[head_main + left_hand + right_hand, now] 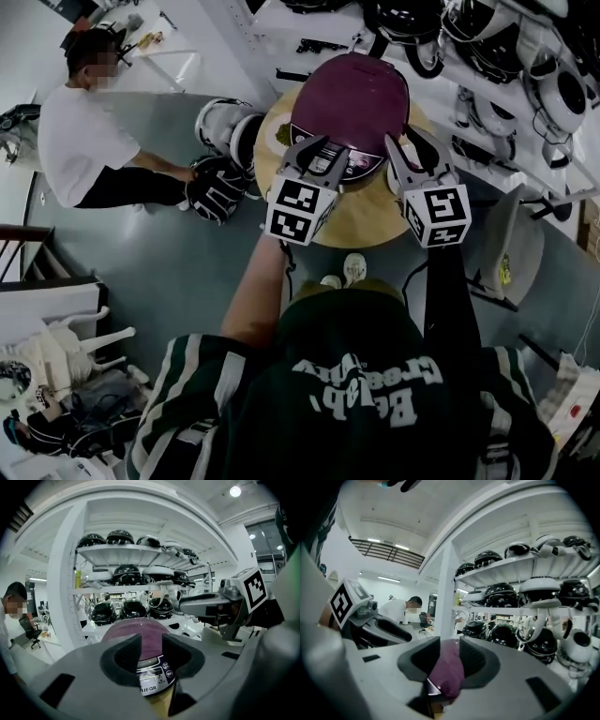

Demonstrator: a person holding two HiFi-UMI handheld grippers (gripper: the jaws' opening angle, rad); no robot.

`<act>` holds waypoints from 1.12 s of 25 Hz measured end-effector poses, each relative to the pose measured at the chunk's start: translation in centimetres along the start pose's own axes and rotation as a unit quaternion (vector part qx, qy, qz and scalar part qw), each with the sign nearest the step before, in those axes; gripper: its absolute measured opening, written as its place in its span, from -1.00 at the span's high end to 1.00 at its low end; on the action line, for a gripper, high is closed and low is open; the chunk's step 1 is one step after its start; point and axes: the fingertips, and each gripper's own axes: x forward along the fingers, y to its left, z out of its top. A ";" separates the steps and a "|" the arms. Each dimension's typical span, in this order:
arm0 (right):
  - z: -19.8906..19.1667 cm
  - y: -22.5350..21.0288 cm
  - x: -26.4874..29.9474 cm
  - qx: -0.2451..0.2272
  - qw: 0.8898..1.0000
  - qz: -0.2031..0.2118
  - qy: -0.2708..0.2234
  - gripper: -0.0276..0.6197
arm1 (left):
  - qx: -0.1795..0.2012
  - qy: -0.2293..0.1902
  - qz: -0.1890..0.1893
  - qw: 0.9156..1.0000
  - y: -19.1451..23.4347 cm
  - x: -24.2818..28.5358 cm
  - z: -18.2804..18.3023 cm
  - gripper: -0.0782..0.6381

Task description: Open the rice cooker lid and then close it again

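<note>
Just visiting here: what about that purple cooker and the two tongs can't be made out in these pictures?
Head view: the left tongs cover most of the rice cooker's control panel; no lid latch shows.
Left gripper view: the panel's button labels are too small to read, and it sits partly behind the jaws.
Right gripper view: the right tongs hide the cooker's lower half with their own body.

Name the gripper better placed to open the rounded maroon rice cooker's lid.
Left, probably. The left gripper faces the front control panel of the rounded maroon rice cooker, centred between its open jaws; the right gripper sits off to the cooker's side.
</note>
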 end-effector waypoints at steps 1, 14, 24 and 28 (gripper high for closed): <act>-0.1 -0.2 0.5 -0.001 1.000 0.005 0.000 0.50 | -0.001 0.009 0.000 1.000 0.2 0.5 -0.5 0.40; -1.8 -2.9 2.5 -0.002 1.000 0.026 0.001 0.49 | -0.019 0.117 -0.013 0.993 -0.1 5.3 -6.3 0.38; -2.3 -4.7 1.9 0.005 1.000 0.015 0.000 0.49 | -0.033 0.132 0.009 0.991 -0.2 5.8 -6.6 0.38; -2.0 -4.6 1.8 0.001 1.000 0.013 -0.002 0.49 | -0.024 0.123 0.020 0.992 -0.1 5.6 -6.6 0.36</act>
